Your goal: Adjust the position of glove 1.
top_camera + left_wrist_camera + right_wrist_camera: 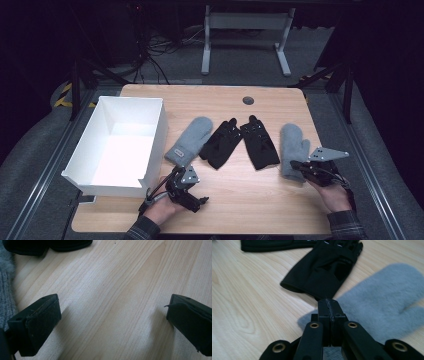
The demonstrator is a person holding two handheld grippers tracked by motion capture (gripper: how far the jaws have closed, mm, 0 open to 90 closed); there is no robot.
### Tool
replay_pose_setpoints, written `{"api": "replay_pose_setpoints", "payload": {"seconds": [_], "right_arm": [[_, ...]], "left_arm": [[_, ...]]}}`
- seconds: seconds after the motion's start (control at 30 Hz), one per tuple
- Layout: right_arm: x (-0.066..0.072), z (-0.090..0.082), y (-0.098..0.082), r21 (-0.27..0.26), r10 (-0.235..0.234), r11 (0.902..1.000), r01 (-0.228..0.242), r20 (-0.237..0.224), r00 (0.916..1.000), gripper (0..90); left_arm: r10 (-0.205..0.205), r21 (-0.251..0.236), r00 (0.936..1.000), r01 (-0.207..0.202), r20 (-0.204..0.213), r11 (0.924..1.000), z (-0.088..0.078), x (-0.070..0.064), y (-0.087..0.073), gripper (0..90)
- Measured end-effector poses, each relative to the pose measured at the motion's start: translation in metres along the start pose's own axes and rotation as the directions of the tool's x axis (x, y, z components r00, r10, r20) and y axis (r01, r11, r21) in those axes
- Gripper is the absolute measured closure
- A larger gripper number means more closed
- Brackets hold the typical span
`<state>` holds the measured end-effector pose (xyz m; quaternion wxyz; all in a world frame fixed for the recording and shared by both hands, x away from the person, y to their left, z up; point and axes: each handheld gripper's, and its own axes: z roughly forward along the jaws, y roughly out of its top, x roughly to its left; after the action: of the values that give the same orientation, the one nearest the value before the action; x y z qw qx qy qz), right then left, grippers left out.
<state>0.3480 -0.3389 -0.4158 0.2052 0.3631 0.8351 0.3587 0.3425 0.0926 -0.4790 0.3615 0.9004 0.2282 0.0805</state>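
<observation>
Four gloves lie in a row on the wooden table: a grey mitten (pixel 190 140), two black gloves (pixel 220 142) (pixel 260 142), and a second grey mitten (pixel 294 142). My right gripper (pixel 296 165) sits at the near cuff of that second mitten. In the right gripper view its jaws (pixel 329 306) are pressed together over the grey mitten (pixel 382 292), pinching the cuff edge, with grey fibres at the tips. A black glove (pixel 324 267) lies just beyond. My left gripper (pixel 195 187) rests low near the first mitten's cuff, and its wide-apart jaws (pixel 112 317) stand over bare wood.
A white open box (pixel 100 184) stands at the table's left side, close to the left hand. A round grommet (pixel 248 100) sits near the far edge. In the left gripper view the grey mitten (pixel 5 290) and a black glove (pixel 25 246) lie at the left and top.
</observation>
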Motion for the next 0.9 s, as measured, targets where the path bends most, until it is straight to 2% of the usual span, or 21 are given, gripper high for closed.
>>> {"api": "replay_pose_setpoints", "payload": {"seconds": [0.17, 0.33, 0.6, 0.9], "right_arm": [[-0.013, 0.007, -0.009, 0.052, 0.018, 0.9985, -0.019, 0.023, 0.9996, 89.8], [-0.016, 0.011, -0.015, 0.069, 0.032, 0.9971, -0.033, 0.005, 0.9995, 90.0], [-0.008, 0.009, -0.016, 0.089, 0.01, 0.996, -0.009, -0.015, 0.9998, 90.0], [0.007, 0.007, -0.014, 0.101, -0.044, 0.9935, 0.052, -0.08, 0.9958, 90.0]], "left_arm": [[0.0, -0.001, 1.0, 0.0, 0.003, 1.0, 0.0, 0.0, 0.0, 0.4], [0.0, -0.001, 1.0, 0.0, 0.004, 1.0, 0.0, 0.0, 0.0, 0.3], [0.002, 0.002, 1.0, -0.002, 0.004, 1.0, 0.0, 0.0, 0.0, 0.3], [0.003, 0.002, 1.0, -0.003, 0.005, 1.0, 0.0, 0.0, 0.0, 0.3]]}}
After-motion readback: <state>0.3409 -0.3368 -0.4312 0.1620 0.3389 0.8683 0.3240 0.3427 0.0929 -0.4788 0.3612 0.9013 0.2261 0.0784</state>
